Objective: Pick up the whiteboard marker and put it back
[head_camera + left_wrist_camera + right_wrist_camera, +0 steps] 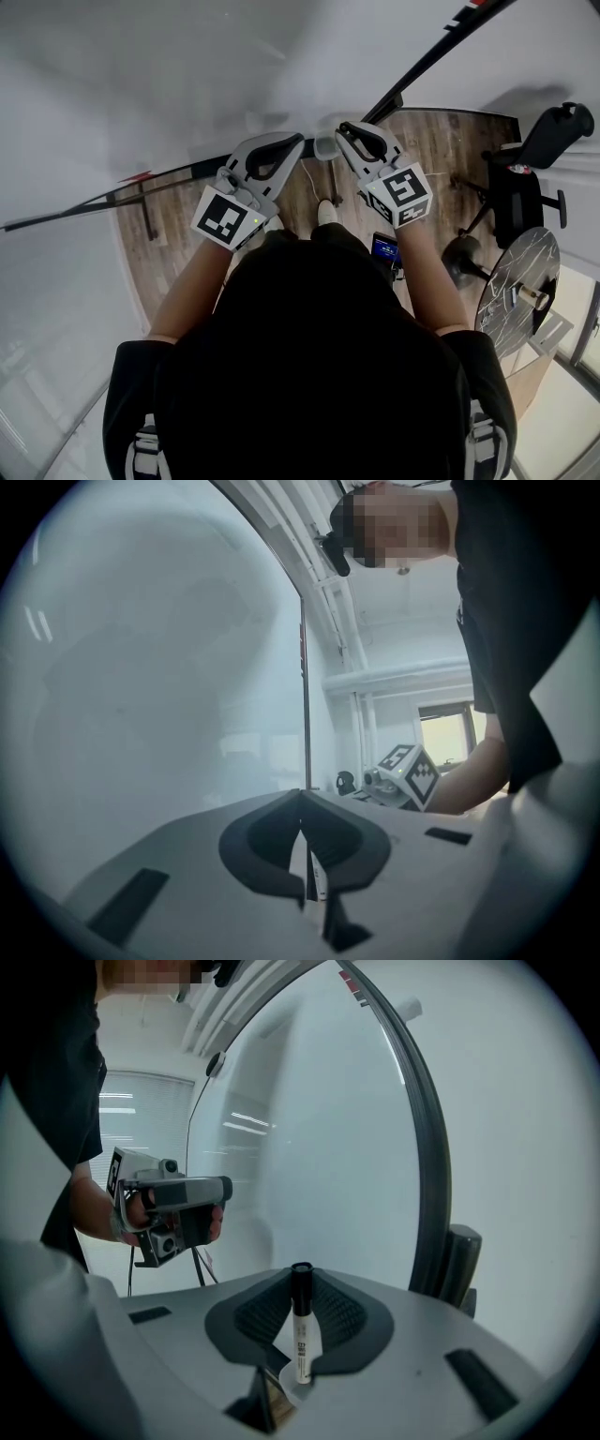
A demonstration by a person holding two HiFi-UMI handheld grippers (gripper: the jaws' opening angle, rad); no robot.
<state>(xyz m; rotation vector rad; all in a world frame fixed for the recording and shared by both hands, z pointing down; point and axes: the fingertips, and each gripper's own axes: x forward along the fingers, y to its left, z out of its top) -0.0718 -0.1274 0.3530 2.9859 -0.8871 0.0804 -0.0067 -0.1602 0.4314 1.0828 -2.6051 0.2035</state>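
Observation:
A whiteboard marker [300, 1327], white-bodied with a black cap, stands upright between the jaws of my right gripper [300, 1283], which is shut on its body. In the head view the right gripper [354, 133] points at the whiteboard [187, 75], and the marker is hidden there. My left gripper [284, 148] is held level beside it. In its own view the left gripper [302, 808] has its jaws together with nothing between them. From each gripper view the other gripper shows off to the side, held in a hand.
The whiteboard's dark frame [427, 1166] curves past on the right, with a dark block [461, 1260] fixed to it. Below lie a wooden floor [431, 150], the board's stand legs [145, 216], a black office chair [525, 178] and a round table [520, 281].

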